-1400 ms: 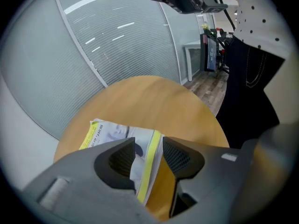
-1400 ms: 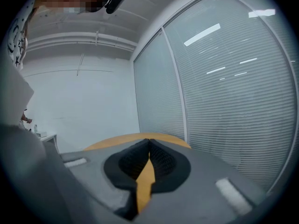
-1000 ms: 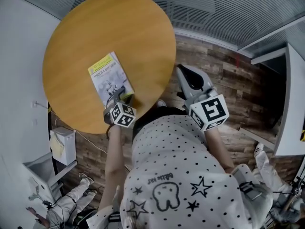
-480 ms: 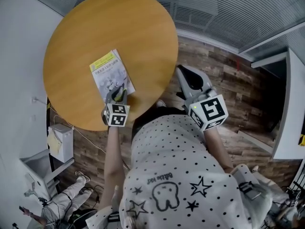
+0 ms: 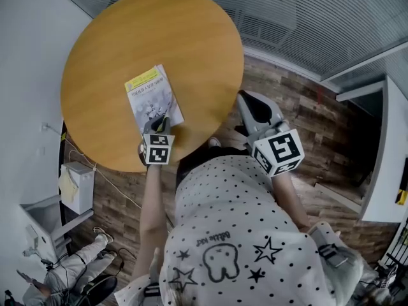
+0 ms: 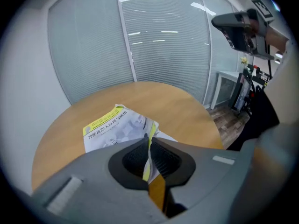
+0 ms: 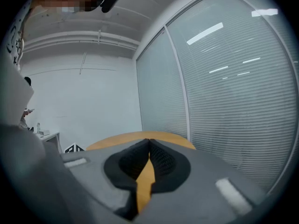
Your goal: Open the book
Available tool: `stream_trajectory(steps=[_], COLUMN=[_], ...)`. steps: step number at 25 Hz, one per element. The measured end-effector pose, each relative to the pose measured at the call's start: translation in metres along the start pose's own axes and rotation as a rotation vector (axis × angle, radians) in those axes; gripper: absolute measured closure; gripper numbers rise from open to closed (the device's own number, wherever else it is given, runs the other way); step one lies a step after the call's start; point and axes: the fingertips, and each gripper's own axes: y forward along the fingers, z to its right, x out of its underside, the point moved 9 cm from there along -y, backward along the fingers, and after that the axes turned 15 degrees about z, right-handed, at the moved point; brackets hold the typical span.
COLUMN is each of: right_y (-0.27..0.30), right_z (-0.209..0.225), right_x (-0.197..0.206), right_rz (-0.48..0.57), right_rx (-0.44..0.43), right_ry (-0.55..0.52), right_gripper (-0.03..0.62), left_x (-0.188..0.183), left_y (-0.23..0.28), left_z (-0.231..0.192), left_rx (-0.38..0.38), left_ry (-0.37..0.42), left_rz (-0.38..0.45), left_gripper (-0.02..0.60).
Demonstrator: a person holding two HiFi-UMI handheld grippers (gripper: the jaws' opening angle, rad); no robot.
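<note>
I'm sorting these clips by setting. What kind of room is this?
Probably an office or small meeting room: a round wooden table, blind-lined glass partition walls around it, and wood-plank flooring.

Yellow-grey book (image 5: 152, 97) on table (image 5: 102, 56), cover corner lifted.

The book (image 5: 152, 97) lies on the table (image 5: 191, 37), toward its near edge.
</note>
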Motion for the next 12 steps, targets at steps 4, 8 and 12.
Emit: stream_trajectory(steps=[4, 8, 12], right_y=[0.002, 0.003, 0.008], right_z=[-0.01, -0.022, -0.04], right_x=[0.0, 0.001, -0.002], right_rz=[-0.003, -0.015, -0.029], right_rx=[-0.012, -0.015, -0.031], right_ry=[-0.01, -0.019, -0.032], right_gripper=[0.589, 0.589, 0.589], left_x=[0.0, 0.003, 0.008], left_y=[-0.013, -0.028, -0.048], left_z=[-0.014, -0.027, -0.044], left_rx=[-0.076, -0.141, -0.221], left_ry=[-0.114, -0.147, -0.214], left_rz=[0.083, 0.142, 0.201], left_gripper=[0.56, 0.56, 0.56])
